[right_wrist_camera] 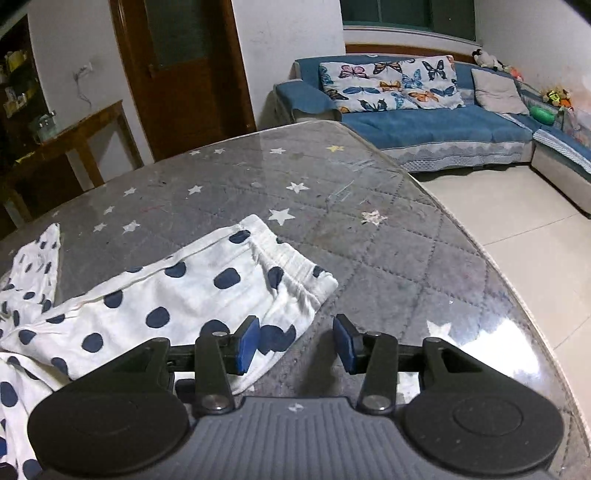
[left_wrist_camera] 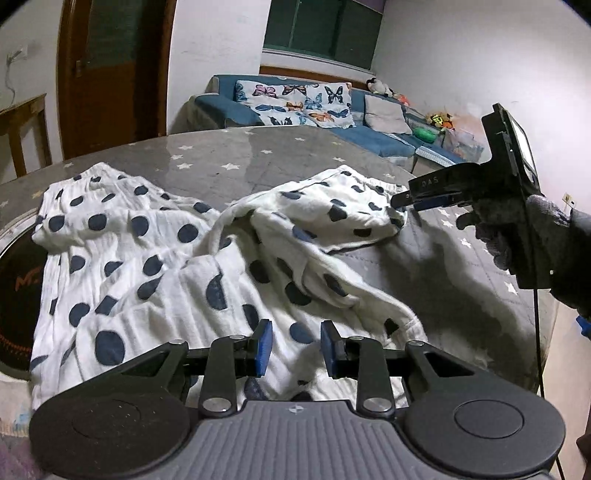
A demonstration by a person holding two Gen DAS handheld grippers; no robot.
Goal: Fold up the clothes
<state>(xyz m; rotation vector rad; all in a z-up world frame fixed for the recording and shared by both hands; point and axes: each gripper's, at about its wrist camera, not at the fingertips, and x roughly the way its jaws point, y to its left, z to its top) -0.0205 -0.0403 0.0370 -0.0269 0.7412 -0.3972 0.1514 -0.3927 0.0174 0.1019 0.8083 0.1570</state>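
At the far left of the room stands a wooden side table (right_wrist_camera: 79,127) against the white wall, with cluttered shelves behind it in the right wrist view. Next to it is a dark brown wooden door (right_wrist_camera: 181,70) with a frosted pane. Further right, under a green-framed window (left_wrist_camera: 321,27), a blue sofa (right_wrist_camera: 436,127) runs along the wall and turns the corner; a butterfly-print cushion cover (right_wrist_camera: 391,85) leans on its back, a grey pillow (right_wrist_camera: 498,90) sits beside that, and soft toys (right_wrist_camera: 487,59) and a green object rest at the corner end. The floor (right_wrist_camera: 517,221) is pale tile.

The table (right_wrist_camera: 369,221) is rounded, covered with a grey quilted cloth printed with white stars under a glossy clear sheet that reflects the light. A dark round inset shows at its left edge in the left wrist view.

The garment (left_wrist_camera: 166,258), white with navy polka dots, lies crumpled across the left and middle of the table, its elastic waistband (right_wrist_camera: 291,269) toward the right.

The left hand-held gripper (left_wrist_camera: 295,347) hovers over the near edge of the garment, released, its blue pads apart with fabric below them. The right hand-held gripper (right_wrist_camera: 295,345) is also released, jaws spread at the waistband corner: its left pad over the cloth, its right pad over bare table. In the left wrist view a grey-gloved hand (left_wrist_camera: 517,229) holds it.
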